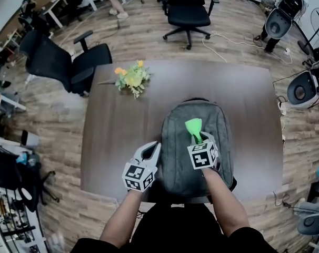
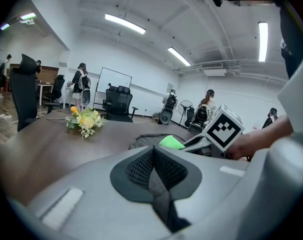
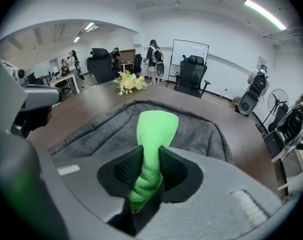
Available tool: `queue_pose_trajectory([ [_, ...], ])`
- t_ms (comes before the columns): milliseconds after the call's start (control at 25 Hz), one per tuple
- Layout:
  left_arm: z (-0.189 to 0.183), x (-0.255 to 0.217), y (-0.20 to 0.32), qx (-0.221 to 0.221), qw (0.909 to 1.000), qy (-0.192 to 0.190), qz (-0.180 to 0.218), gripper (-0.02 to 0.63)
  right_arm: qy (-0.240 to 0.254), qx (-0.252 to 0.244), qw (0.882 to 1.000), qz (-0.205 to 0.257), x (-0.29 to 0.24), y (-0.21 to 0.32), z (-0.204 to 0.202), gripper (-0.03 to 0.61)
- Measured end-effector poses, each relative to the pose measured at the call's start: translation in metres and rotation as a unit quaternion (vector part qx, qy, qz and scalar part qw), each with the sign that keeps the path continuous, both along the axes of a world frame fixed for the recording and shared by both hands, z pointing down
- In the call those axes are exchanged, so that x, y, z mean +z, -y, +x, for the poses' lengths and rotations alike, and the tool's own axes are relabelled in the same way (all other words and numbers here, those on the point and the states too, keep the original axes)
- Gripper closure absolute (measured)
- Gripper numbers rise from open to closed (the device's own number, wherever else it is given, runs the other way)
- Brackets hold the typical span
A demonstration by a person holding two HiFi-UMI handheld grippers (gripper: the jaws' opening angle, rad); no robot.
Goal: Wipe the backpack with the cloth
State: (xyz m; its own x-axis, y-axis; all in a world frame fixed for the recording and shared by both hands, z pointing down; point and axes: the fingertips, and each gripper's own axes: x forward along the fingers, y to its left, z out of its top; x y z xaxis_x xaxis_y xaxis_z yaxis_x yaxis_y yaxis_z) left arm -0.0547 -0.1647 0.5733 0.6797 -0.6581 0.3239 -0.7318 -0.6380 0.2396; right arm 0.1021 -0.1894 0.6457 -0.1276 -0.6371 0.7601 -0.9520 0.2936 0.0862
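On the dark wood-grain surface [image 1: 112, 141], a grey backpack [image 1: 196, 159] lies flat, front panel up, with its rounded top pointing away from me. My right gripper [image 1: 197, 137] is over the middle of the pack. Its jaws are clamped on a bright green cloth [image 1: 193, 125], which is gathered into a twisted rope where the ribbed black pads bite it and fans into a flat, paddle-shaped flap beyond the tips. Judgement: the bunching gives a firm hold, and the free flap is the part meant to meet the fabric. In the right gripper view the flap hangs just over the pack; I cannot tell whether it touches. My left gripper [image 1: 153, 151] sits just beside the pack's left edge, near the corner closest to me, with its jaws pressed together and nothing between them. It is probably placed to steady the pack against sliding, but contact is not confirmed. Pack: felt-like grey weave, soft, with a darker seam ringing the panel. Cloth: fine terry-like nap, limp. A small yellow-and-green bouquet [image 1: 132, 79] lies well apart, far left on the surface.
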Motion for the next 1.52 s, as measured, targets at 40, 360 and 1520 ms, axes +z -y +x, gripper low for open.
queue_pose_trajectory([
  [40,0.004,0.001,-0.001,0.005,1.0,0.0,0.0,0.594,-0.006,0.007,1.0,0.0,-0.001,-0.001,0.009,0.482],
  [360,0.017,0.003,0.003,0.002,0.9999,0.011,0.005,0.594,-0.028,0.059,0.998,0.0,-0.005,-0.013,0.068,0.482],
  [1520,-0.003,0.0,-0.027,-0.016,0.9997,0.014,0.014,0.594,0.042,0.054,0.998,0.012,-0.038,-0.052,0.048,0.482],
])
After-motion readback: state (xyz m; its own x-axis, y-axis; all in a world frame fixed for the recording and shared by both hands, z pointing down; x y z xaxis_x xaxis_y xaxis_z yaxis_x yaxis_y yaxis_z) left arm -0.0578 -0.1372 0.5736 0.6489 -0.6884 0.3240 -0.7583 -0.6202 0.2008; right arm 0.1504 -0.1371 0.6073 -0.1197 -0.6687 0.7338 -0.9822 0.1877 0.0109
